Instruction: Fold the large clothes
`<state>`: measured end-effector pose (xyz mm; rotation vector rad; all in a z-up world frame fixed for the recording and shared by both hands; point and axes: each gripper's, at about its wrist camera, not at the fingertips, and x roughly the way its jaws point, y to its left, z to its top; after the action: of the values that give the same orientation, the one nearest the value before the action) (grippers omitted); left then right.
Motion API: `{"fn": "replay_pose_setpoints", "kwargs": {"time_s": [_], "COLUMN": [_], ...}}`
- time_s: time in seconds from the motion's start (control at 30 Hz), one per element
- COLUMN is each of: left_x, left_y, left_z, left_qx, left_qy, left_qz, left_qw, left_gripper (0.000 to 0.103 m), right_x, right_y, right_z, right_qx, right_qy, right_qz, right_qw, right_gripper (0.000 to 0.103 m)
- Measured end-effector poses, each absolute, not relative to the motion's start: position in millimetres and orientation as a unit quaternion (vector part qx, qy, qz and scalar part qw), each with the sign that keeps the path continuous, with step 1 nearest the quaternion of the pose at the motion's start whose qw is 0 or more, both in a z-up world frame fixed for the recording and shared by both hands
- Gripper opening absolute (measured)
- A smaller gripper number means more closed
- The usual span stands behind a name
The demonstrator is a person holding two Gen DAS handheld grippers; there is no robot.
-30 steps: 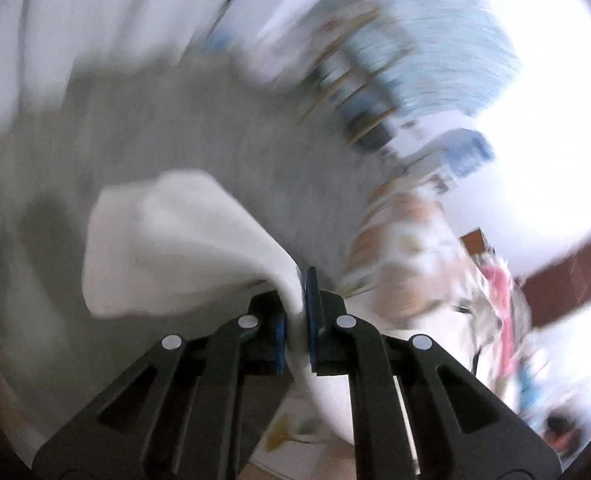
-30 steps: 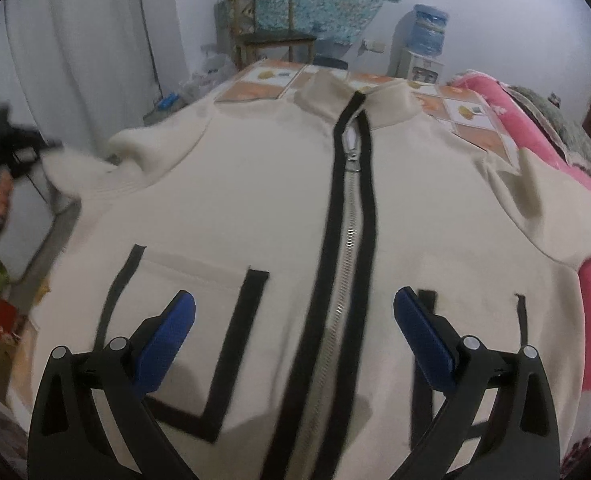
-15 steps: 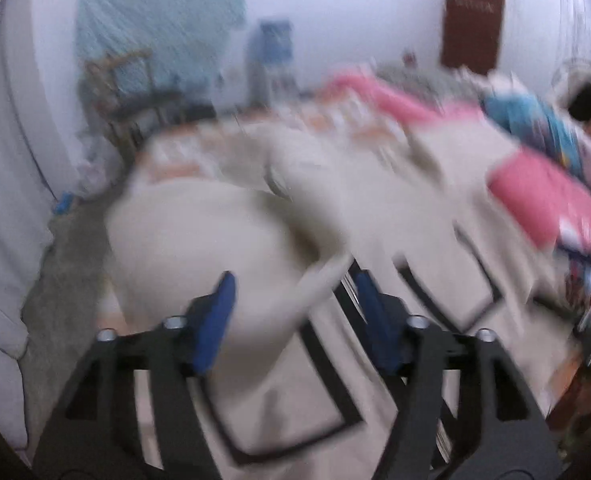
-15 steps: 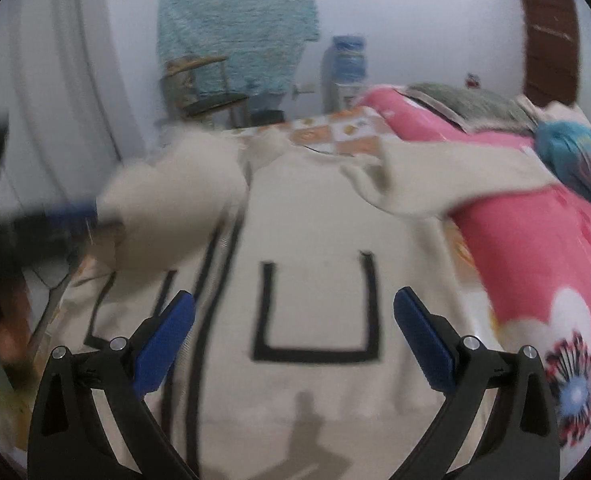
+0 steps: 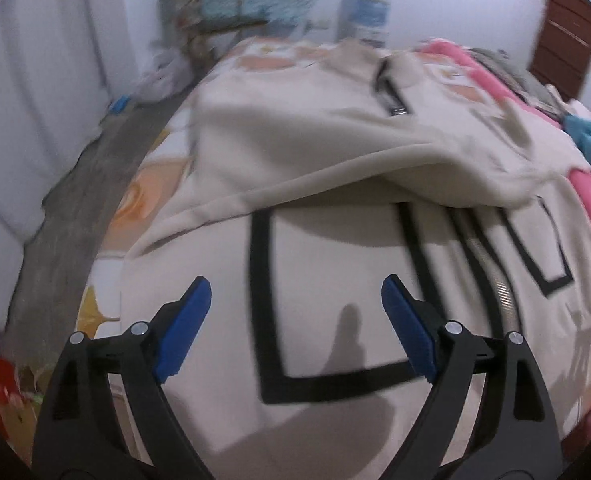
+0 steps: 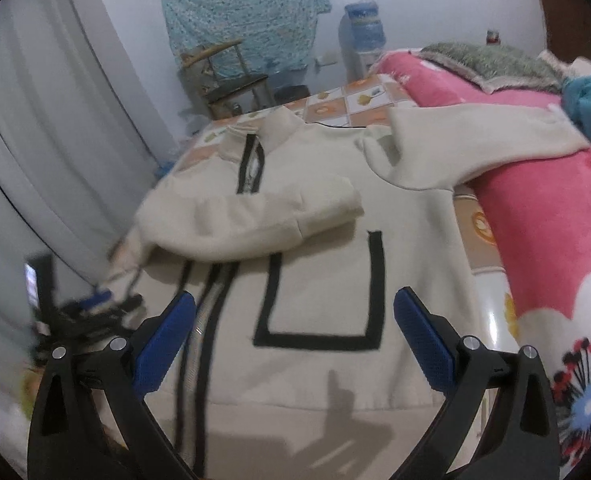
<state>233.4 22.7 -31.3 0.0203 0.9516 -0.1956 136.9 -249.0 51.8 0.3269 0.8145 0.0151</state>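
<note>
A grey curtain point(image 6: 35, 140) hung at the far left of the room. Next to it, by the back wall, stood a wooden chair point(image 6: 231, 76) with a blue-green patterned cloth point(image 6: 243, 16) hanging behind it. A water dispenser with a blue bottle point(image 6: 361, 36) stood a little further right.

The left claw point(image 5: 296, 308) hung over the big cream zip-up jacket with black trim point(image 5: 335, 280). Its blue pads had just been opening, and they stood wide apart with nothing between them. The claw had let go. The cream sleeve point(image 5: 335, 160) lay folded across the jacket's chest, over the black zipper point(image 5: 495, 280). A black-edged pocket point(image 5: 315, 320) showed right under the claw.

The jacket point(image 6: 335, 300) lay flat on the bed with the orange and white checked sheet point(image 6: 359, 100), its collar pointing to the far wall. In the right wrist view the folded sleeve point(image 6: 251, 220) lay across the zipper point(image 6: 199, 340), and the left claw point(image 6: 91, 308) was a blurry dark shape at the left edge of the bed.

The right claw point(image 6: 295, 334) was also wide open and held nothing. It hung above the other black-edged pocket point(image 6: 323, 300). The other sleeve point(image 6: 455, 148) stretched out to the right, resting on a pink flowered blanket point(image 6: 543, 240). A grey fuzzy blanket point(image 6: 495, 64) lay behind that.
</note>
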Motion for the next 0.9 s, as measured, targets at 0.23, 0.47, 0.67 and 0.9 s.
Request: {"fn": "replay_pose_setpoints", "kwargs": {"time_s": [0.23, 0.47, 0.67, 0.9], "left_x": [236, 232, 231, 230], "left_y": [31, 27, 31, 33], "left_z": [-52, -55, -54, -54], "left_qx": [-0.007, 0.004, -0.01, -0.017], "left_qy": [0.45, 0.435, 0.429, 0.427], "left_qz": [-0.099, -0.106, -0.114, -0.117], "left_qw": [0.887, 0.894, 0.896, 0.896], "left_gripper": [0.091, 0.095, 0.095, 0.095], "right_x": [204, 276, 305, 333], "right_y": [-286, -325, -312, -266], "right_z": [43, -21, -32, 93], "right_qx": [0.261, 0.351, 0.31, 0.209], "right_qy": [0.447, 0.525, 0.557, 0.425], "right_qz": [0.029, -0.011, -0.012, 0.082], "right_qw": [0.855, 0.776, 0.771, 0.877], "right_gripper": [0.096, 0.072, 0.015, 0.012]}}
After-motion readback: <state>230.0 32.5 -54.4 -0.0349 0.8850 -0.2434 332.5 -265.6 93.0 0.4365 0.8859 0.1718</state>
